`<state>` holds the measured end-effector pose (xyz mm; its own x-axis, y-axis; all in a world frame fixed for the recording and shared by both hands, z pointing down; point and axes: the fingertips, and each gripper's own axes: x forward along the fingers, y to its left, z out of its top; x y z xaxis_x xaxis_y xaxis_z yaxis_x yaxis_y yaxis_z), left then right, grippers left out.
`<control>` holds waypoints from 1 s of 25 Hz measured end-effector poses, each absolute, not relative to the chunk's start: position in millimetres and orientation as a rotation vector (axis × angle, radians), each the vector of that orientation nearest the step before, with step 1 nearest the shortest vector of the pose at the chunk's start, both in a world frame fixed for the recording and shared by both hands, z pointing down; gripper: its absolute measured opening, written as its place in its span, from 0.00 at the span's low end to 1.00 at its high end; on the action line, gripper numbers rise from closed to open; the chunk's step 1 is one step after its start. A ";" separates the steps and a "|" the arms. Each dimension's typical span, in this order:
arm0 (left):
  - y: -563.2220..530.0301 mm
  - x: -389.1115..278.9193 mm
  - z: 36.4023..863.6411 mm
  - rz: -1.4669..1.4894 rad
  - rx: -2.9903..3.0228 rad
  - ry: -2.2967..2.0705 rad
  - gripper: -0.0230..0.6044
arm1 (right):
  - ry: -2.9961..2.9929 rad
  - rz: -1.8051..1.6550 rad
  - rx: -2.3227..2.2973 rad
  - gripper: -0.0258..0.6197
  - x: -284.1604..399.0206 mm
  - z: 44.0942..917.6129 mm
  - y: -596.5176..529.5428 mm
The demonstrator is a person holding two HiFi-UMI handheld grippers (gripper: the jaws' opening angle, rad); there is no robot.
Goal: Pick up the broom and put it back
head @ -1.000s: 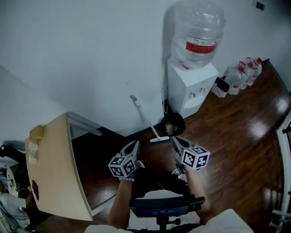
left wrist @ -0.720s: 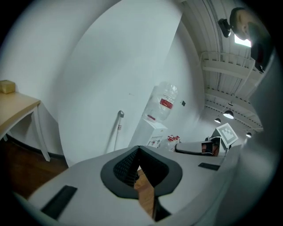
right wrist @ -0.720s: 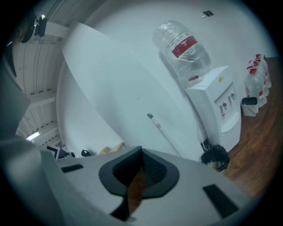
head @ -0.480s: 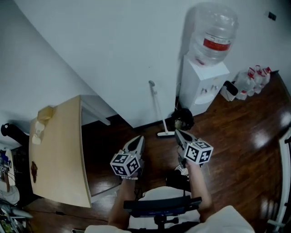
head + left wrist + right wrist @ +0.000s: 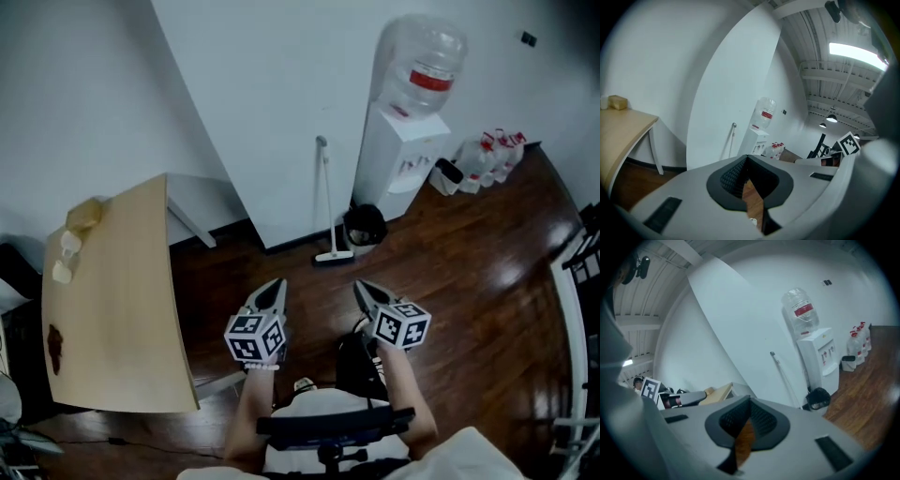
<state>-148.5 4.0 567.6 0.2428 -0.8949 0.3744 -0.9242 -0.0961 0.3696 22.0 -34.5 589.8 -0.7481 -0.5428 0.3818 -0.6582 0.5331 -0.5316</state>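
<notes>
The broom (image 5: 325, 202) leans upright against the white wall, its pale head (image 5: 334, 257) on the dark wood floor; it also shows as a thin pole in the left gripper view (image 5: 731, 140) and the right gripper view (image 5: 783, 378). My left gripper (image 5: 275, 285) and right gripper (image 5: 361, 287) are held side by side a short way in front of the broom head, both pointing toward the wall. Each is shut with nothing between its jaws (image 5: 746, 157) (image 5: 750, 400). Neither touches the broom.
A white water dispenser (image 5: 398, 159) with a big bottle stands right of the broom, a black bin (image 5: 364, 225) at its foot. Several water jugs (image 5: 487, 155) sit farther right. A wooden table (image 5: 112, 309) is at the left, a chair back (image 5: 333, 431) below me, a rack (image 5: 572, 309) at the right edge.
The whole view has swung: the broom now looks upright and lies a little farther ahead of the gripper tips. Both grippers stayed shut and empty, side by side.
</notes>
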 end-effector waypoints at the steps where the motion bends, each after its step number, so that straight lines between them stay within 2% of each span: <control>1: 14.2 -146.3 568.0 0.068 1.999 -1.637 0.04 | -2.574 1.007 1.040 0.05 24.9 591.5 -19.2; 11: 64.5 -103.8 551.9 0.065 2.060 -1.563 0.04 | -2.594 0.913 1.048 0.05 43.4 568.1 36.7; 20: 67.2 -31.6 519.6 0.040 2.122 -1.585 0.04 | -2.647 0.810 1.053 0.05 108.4 531.4 35.1; 25: 79.8 -12.3 521.1 0.044 2.103 -1.610 0.04 | -2.680 0.801 0.995 0.05 119.3 529.6 46.9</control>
<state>-12.3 79.8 521.1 0.3042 -0.9000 0.3123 -0.9157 -0.1859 0.3564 119.3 46.9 529.6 -0.7621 -0.5544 0.3343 -0.6469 0.6323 -0.4262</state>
